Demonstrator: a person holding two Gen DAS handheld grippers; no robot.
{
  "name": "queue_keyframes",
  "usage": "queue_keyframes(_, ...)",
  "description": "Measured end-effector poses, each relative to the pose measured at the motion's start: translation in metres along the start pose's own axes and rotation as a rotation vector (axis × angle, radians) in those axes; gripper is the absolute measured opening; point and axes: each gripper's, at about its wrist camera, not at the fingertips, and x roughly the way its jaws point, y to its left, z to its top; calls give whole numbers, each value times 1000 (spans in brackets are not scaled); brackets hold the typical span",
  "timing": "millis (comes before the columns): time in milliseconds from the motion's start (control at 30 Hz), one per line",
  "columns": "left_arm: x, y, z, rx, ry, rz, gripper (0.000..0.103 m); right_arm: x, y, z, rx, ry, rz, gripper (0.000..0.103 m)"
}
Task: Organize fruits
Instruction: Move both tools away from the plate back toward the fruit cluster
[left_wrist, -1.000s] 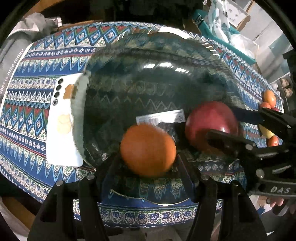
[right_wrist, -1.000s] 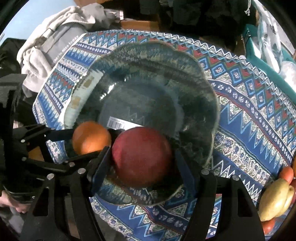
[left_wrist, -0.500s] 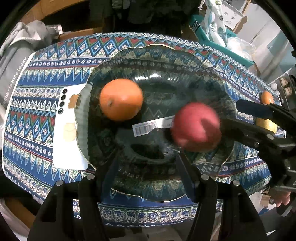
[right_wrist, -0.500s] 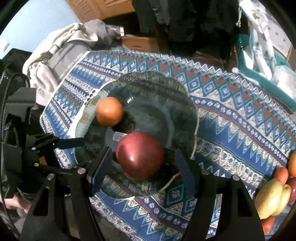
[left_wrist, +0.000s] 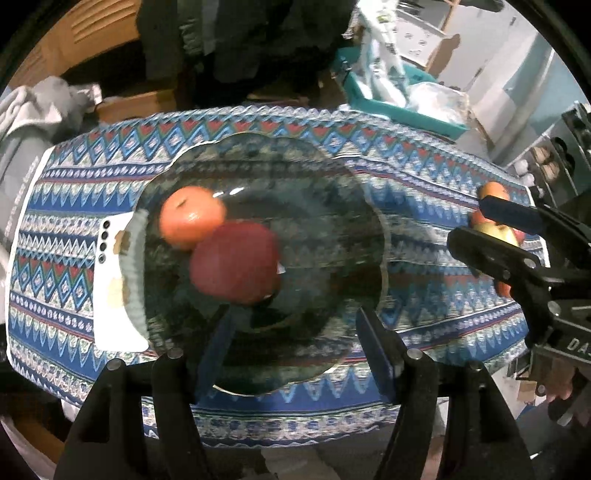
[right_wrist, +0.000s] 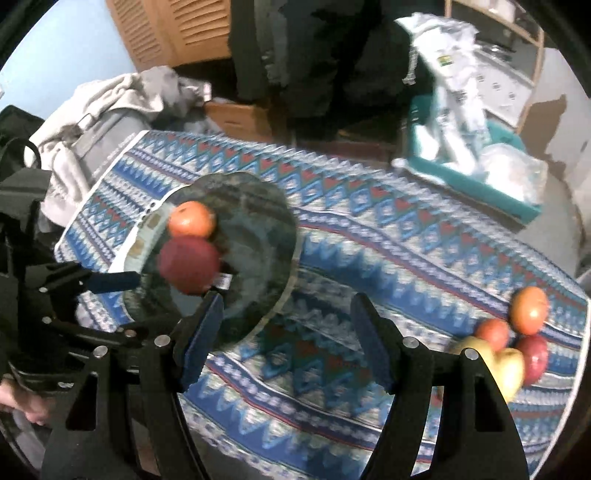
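A clear glass plate (left_wrist: 325, 221) (right_wrist: 258, 221) lies on the patterned blue cloth. An orange (left_wrist: 192, 216) (right_wrist: 192, 219) and a red apple (left_wrist: 234, 262) (right_wrist: 188, 264) rest side by side, touching, in its left part. My left gripper (left_wrist: 295, 350) (right_wrist: 136, 306) hovers over the plate's near edge, its jaws opening with nothing between them. My right gripper (right_wrist: 286, 339) (left_wrist: 467, 221) is open and empty over the cloth just right of the plate. A pile of fruit (right_wrist: 513, 343) (left_wrist: 495, 221) lies at the cloth's far right.
A white phone (left_wrist: 110, 280) lies partly under the plate's left rim. Grey clothing (right_wrist: 92, 122) is heaped beyond the table's left end. A teal bin (right_wrist: 480, 173) with bags stands behind the table on the right.
Both grippers let go of their fruit and rose away from the plate. The orange and the apple rolled to the plate's left side and now touch. The right gripper swung right.
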Motion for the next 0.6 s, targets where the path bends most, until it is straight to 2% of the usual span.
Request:
queue_keyframes(233, -19, -31, 11, 19, -44, -63, 70, -31, -35, -19, 22, -36, -81, 74)
queue_keyframes(300, -24, -43, 13, 35, -57, -71, 74, -39, -47, -25, 40, -43, -93, 74)
queue_keyframes(533, -32, -82, 14, 108, -82, -65, 77, -66, -87, -47, 119, -65, -117, 75)
queue_keyframes(600, -33, -91, 13, 137, -92, -50, 81, -71, -96, -53, 133, -71, -133, 76)
